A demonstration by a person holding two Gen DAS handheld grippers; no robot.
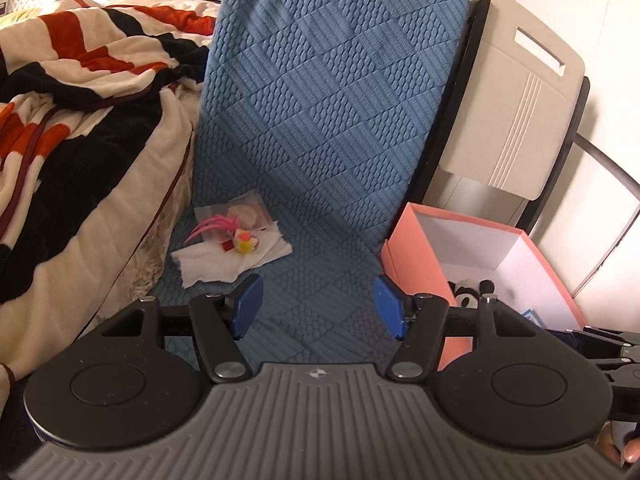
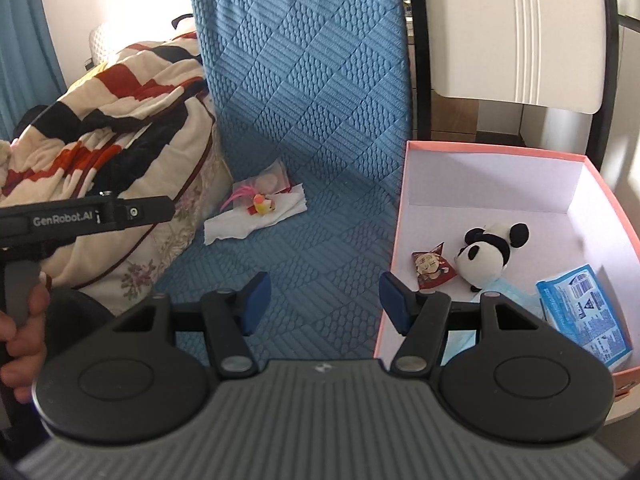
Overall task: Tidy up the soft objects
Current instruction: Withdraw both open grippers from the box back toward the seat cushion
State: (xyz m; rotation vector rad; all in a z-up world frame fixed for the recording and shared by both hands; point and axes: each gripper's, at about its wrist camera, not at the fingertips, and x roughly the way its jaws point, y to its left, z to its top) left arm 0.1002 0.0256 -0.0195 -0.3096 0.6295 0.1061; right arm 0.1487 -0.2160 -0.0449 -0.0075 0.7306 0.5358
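The small yellow and red soft toy (image 1: 245, 245) with pink feathers lies on a white cloth (image 1: 224, 260) spread on the blue quilted mattress cover (image 1: 320, 120), beside a small clear packet (image 1: 250, 210), well apart from the pink box (image 2: 592, 168) at the right. That box already holds a panda plush (image 2: 490, 250), a small red pouch (image 2: 432, 268) and a blue tissue pack (image 2: 584, 312). The left gripper (image 1: 318, 308) hangs over bare blue cover with its jaws apart and nothing between them; the right gripper (image 2: 324, 300) is likewise apart and empty, its right finger just over the box's near wall. The step in hand looks like a reach for the toy: it would go best by approaching low from the near side, straddling the toy's body rather than the feathers, and closing gently so the cloth beneath is not pinched up with it. Taking the cloth separately afterwards seems wise. A striped red, black and cream blanket (image 1: 80, 100) is heaped on the left over a floral sheet (image 2: 152, 264); a pale folding board (image 1: 520, 100) leans in a dark frame at the right, and blue curtains (image 2: 24, 48) hang beyond.
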